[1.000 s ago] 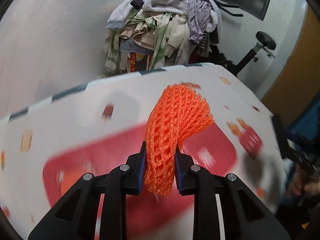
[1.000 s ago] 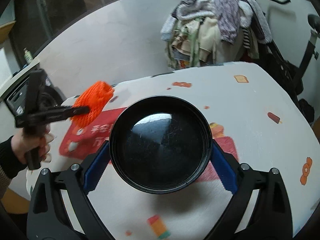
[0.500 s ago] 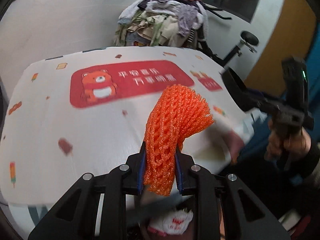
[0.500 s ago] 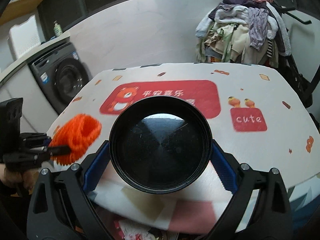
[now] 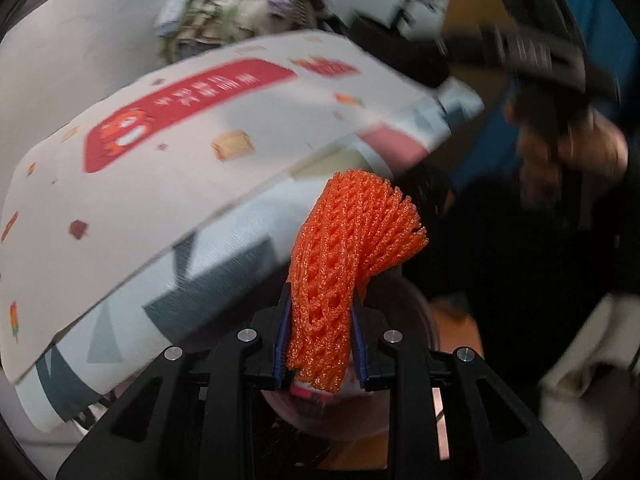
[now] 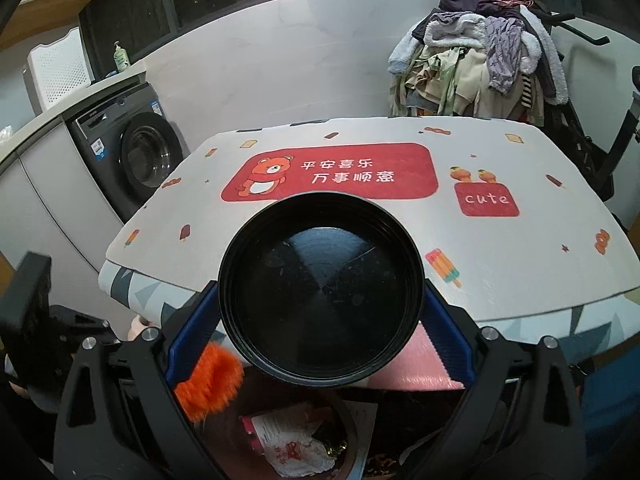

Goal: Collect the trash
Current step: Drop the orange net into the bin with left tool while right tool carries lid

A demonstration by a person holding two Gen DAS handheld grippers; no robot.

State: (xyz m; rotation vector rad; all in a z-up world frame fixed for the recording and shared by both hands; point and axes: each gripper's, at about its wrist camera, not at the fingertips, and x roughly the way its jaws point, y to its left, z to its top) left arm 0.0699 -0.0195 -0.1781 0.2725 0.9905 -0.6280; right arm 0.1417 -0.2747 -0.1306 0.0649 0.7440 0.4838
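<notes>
Left claw [image 5: 320, 344]: closed on the orange foam net [image 5: 344, 264]; both blue pads press the net's lower part; the net's upper part rises and flops over to the right of the claw, clear of the pads.
Orange foam net, right wrist view [image 6: 208, 382]: low and left of the right claw, blurred, just above the bin.
Right claw [image 6: 320, 320]: clamped on the black round bowl [image 6: 320, 300]; one blue pad against each side of the rim; the bowl's open face is turned toward the camera.
Trash bin [image 6: 352, 432]: directly below the right claw, under the table's edge; crumpled white wrappers [image 6: 296, 440] with red print lie inside.
Table [image 6: 480, 248]: ahead of the right claw, beyond the bowl; covered by a white cloth with a red bear panel [image 6: 328, 178]; in the left wrist view it sits up and left of the left claw, tilted in frame and blurred.
Washing machine [image 6: 132, 152]: far left of the right claw.
Clothes pile [image 6: 476, 68]: beyond the table, upper right.
</notes>
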